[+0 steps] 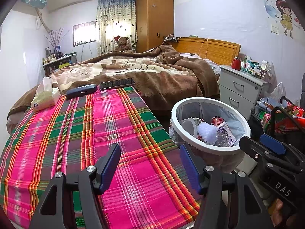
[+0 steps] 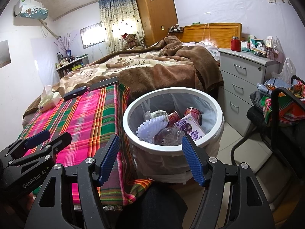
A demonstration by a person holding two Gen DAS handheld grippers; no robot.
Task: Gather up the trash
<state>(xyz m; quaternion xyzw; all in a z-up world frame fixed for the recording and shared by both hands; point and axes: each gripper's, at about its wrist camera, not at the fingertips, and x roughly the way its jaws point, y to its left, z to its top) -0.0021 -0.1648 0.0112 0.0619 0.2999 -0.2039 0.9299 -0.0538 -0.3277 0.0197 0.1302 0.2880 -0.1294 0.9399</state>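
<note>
Both your grippers were open, nothing held: left [image 1: 150, 164] over the cloth [image 1: 95, 133], right [image 2: 150, 152] at the bin [image 2: 219, 114] rim. Trash [image 2: 171, 126] already sat in the bin, just ahead of the right. The cloth looked clear of trash.

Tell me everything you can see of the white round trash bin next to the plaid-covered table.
The white round trash bin stands upright on the tiled floor, close against the edge of the pink and green plaid cloth, in front of the bed. It looks plastic, with a thick rim clamping a translucent liner bag that bulges below. Inside lie two red drink cans, a purple printed carton, a white scalloped plastic piece, a clear crumpled bottle and a white cup. Neither gripper touches it.
</note>
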